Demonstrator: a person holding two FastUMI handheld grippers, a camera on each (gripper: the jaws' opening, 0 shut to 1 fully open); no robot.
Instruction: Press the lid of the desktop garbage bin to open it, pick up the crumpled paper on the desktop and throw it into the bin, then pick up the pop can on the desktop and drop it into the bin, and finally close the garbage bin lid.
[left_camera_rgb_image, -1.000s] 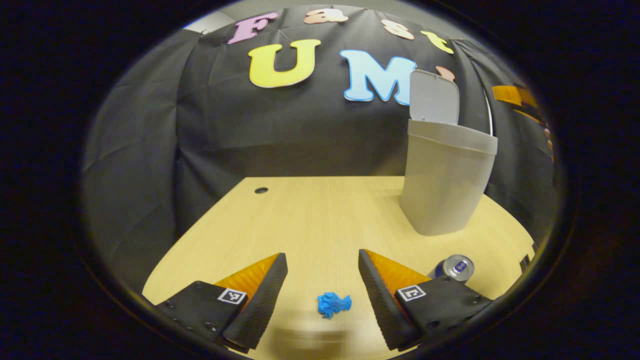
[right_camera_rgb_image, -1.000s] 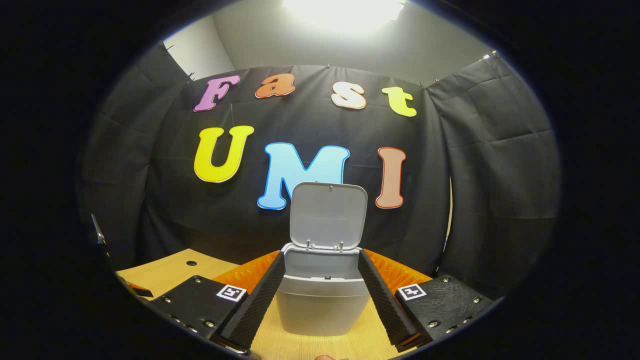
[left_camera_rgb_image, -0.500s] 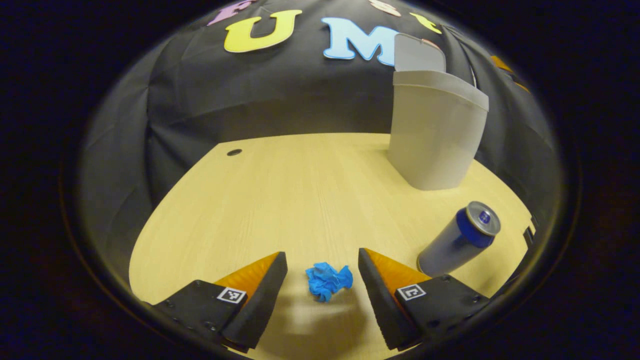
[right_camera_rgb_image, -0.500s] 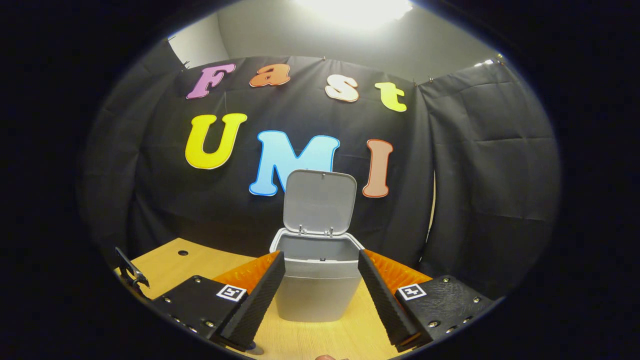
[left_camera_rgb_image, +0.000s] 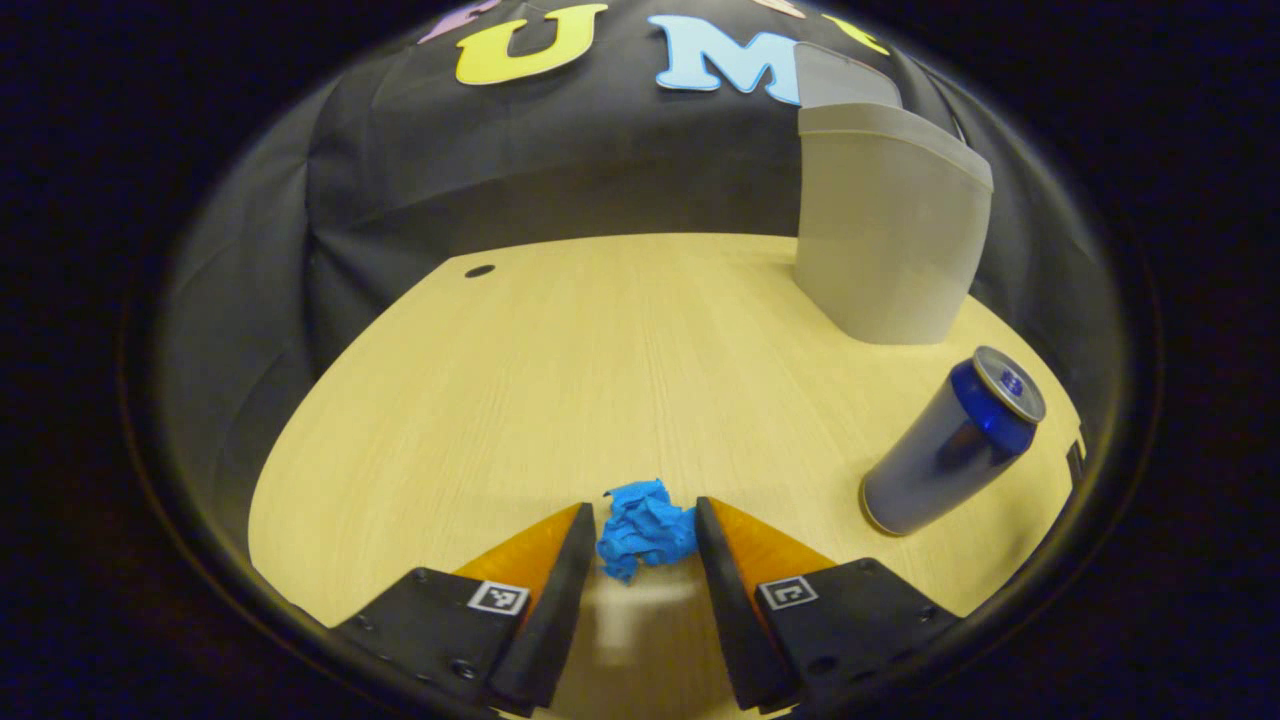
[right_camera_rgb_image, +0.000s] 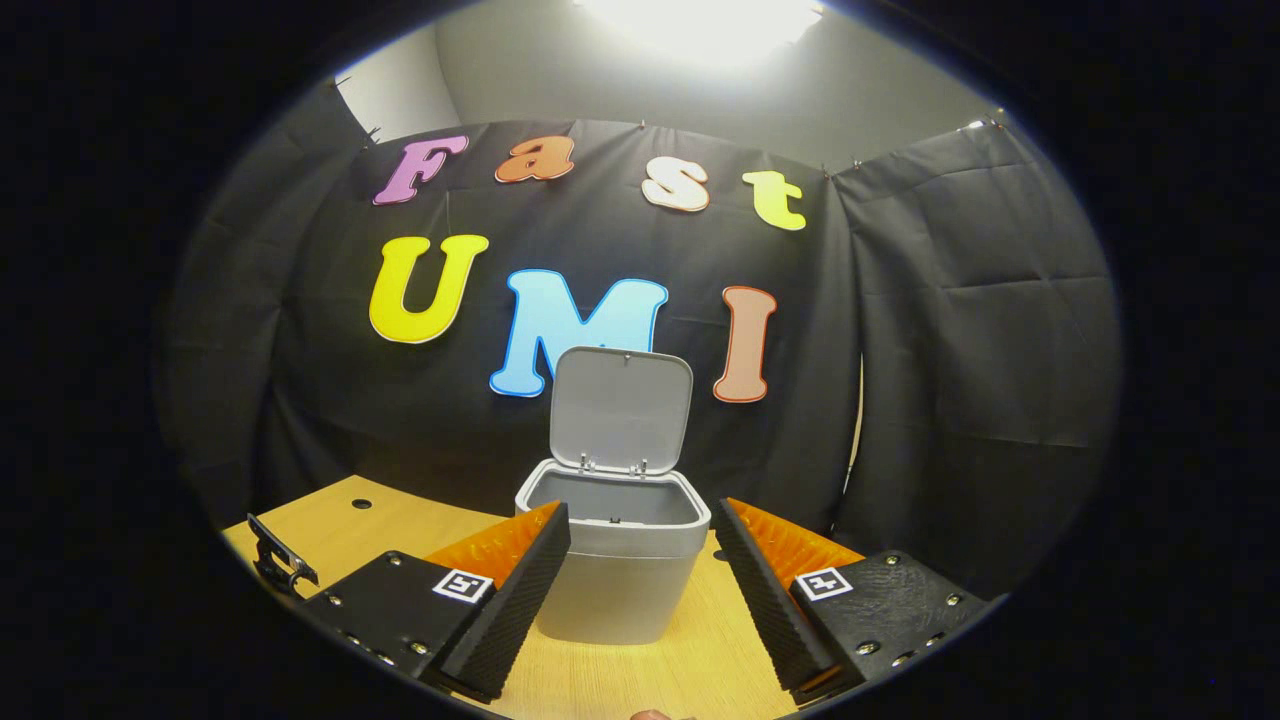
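Bin (right_camera_rgb_image: 612, 560) on the table (left_camera_rgb_image: 560, 380) with lid (right_camera_rgb_image: 620, 408) raised; left tongs (left_camera_rgb_image: 645, 530) close around, perhaps touching, the crumpled paper (left_camera_rgb_image: 645, 528) well before the bin, can (left_camera_rgb_image: 950, 440) nearer it; right tongs (right_camera_rgb_image: 640, 575) apart; both throws and lid closing remain.

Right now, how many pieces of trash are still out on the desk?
2. The paper lies between the left gripper fingers, near the desk's front edge. The can stands right of it, in front of the open bin. The bin's inside is partly hidden.
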